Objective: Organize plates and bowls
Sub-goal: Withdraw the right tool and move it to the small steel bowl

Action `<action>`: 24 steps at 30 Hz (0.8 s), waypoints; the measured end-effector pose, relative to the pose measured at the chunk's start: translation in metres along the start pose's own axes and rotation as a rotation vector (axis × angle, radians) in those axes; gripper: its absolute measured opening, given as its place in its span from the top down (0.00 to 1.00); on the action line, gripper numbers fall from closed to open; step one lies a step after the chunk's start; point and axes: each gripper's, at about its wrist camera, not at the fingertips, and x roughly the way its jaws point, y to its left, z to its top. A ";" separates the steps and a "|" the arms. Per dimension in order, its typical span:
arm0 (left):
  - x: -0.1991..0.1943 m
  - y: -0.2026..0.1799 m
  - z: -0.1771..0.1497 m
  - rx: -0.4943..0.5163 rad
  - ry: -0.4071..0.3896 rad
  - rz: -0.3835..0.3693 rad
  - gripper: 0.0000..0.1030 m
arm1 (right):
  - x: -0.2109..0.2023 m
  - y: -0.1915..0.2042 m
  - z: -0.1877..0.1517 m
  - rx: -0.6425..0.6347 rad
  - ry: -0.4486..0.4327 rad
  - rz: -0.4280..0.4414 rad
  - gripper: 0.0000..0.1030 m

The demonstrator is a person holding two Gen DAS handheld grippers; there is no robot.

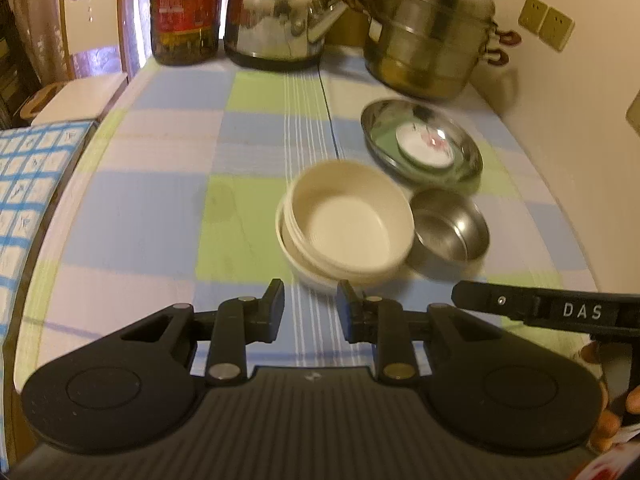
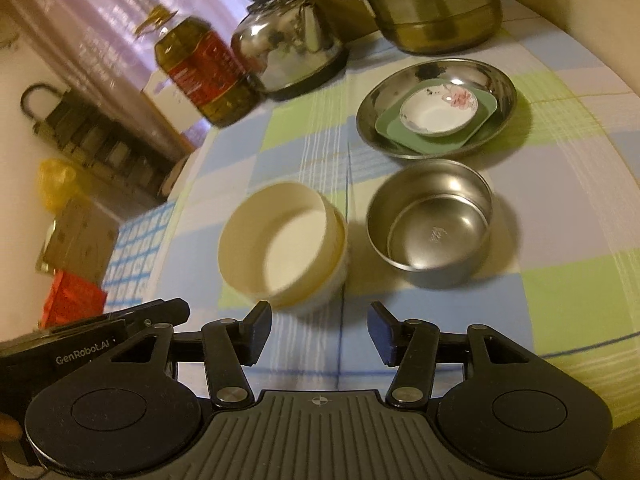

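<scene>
A cream bowl [image 1: 348, 220] [image 2: 280, 248] sits tilted inside a second white bowl on the checked tablecloth. Just right of it stands an empty steel bowl [image 1: 450, 228] [image 2: 430, 220]. Behind them a steel plate [image 1: 382, 120] [image 2: 380, 96] holds a green square plate [image 2: 440, 140] with a small white flowered saucer [image 1: 426, 144] [image 2: 438, 110] on top. My left gripper [image 1: 311, 296] hovers open just in front of the nested bowls, nothing between its fingers. My right gripper [image 2: 320, 316] is open wider, in front of the gap between the two bowls, also holding nothing.
At the back of the table stand an oil bottle [image 1: 186, 8], a steel kettle [image 1: 280, 20] and a stacked steel steamer pot [image 1: 432, 32]. A wall runs along the right side. A white chair [image 1: 92, 40] stands past the table's left edge.
</scene>
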 end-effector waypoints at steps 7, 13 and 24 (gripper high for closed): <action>-0.002 -0.023 -0.031 -0.013 0.061 0.014 0.76 | -0.014 -0.018 -0.019 -0.067 0.067 -0.034 0.48; -0.003 -0.042 -0.050 -0.016 0.093 0.018 0.76 | -0.028 -0.038 -0.035 -0.079 0.105 -0.063 0.48; -0.002 -0.069 -0.065 -0.020 0.115 -0.009 0.76 | -0.048 -0.061 -0.045 -0.106 0.098 -0.117 0.48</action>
